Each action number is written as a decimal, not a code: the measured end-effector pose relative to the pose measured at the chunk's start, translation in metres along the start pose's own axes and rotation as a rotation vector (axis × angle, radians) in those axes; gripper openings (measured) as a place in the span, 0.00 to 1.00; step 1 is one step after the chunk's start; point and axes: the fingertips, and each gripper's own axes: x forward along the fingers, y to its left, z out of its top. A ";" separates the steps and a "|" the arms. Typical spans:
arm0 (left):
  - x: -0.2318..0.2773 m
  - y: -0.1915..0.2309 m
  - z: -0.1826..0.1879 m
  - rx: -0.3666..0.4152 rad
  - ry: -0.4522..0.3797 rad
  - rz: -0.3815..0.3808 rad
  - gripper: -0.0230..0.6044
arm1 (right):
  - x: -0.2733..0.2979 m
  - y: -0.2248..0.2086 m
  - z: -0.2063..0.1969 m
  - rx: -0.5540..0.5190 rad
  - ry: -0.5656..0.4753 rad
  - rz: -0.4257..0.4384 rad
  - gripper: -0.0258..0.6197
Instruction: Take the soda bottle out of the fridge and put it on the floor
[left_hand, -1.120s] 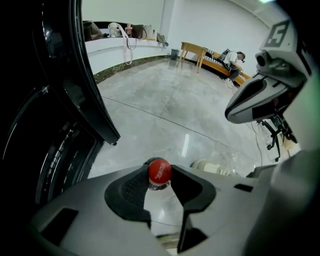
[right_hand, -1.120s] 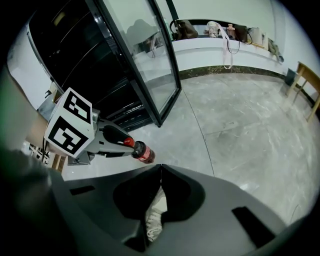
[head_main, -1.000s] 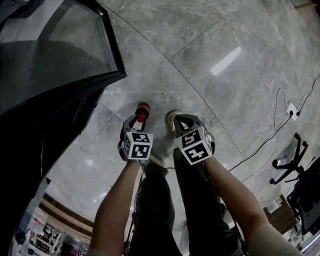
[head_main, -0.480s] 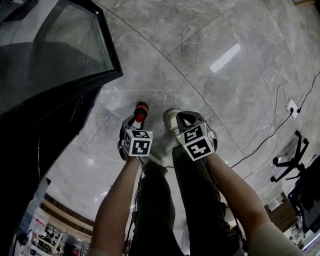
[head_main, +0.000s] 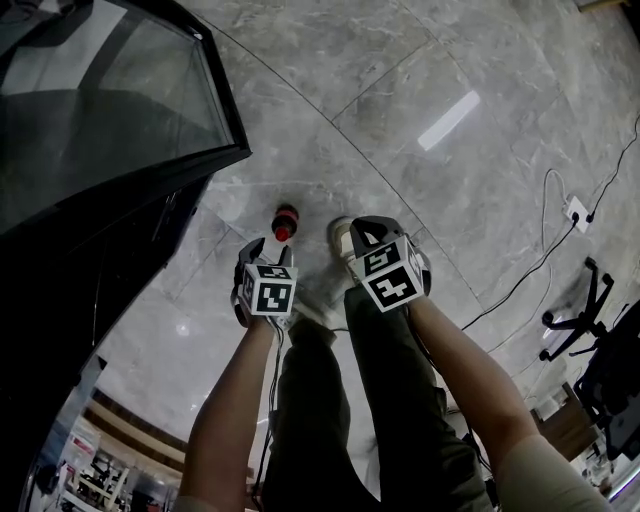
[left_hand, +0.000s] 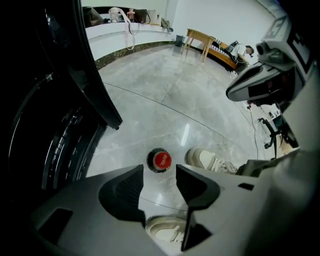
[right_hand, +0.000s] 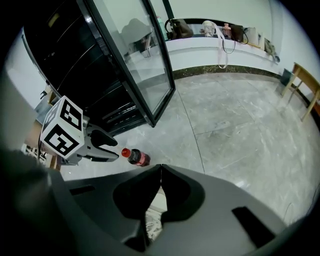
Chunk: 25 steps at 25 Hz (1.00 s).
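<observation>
One soda bottle (head_main: 285, 222), one fridge (head_main: 100, 250), one left gripper (left_hand: 160, 175), one right gripper (right_hand: 160, 171), two shoes (left_hand: 206, 159) (left_hand: 167, 231)

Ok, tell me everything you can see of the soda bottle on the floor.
The soda bottle looks like plastic: dark cola, red cap, red label. It stands upright on the grey marble floor near a shoe. The left gripper, jaws just opened and empty, hangs above the cap; only the floor touches it.

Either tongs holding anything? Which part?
Nothing. Left tongs have just opened, nothing between them; soda bottle stands free on the floor; right tongs shut, empty.
</observation>
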 end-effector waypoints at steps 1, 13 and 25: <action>-0.007 0.001 0.002 -0.007 -0.009 -0.003 0.36 | -0.004 0.002 0.004 0.001 0.000 0.000 0.03; -0.114 -0.003 0.001 -0.031 -0.098 -0.041 0.19 | -0.074 0.041 0.044 -0.060 -0.001 0.033 0.03; -0.257 0.002 0.014 -0.129 -0.166 -0.001 0.12 | -0.200 0.107 0.109 -0.203 -0.060 0.071 0.03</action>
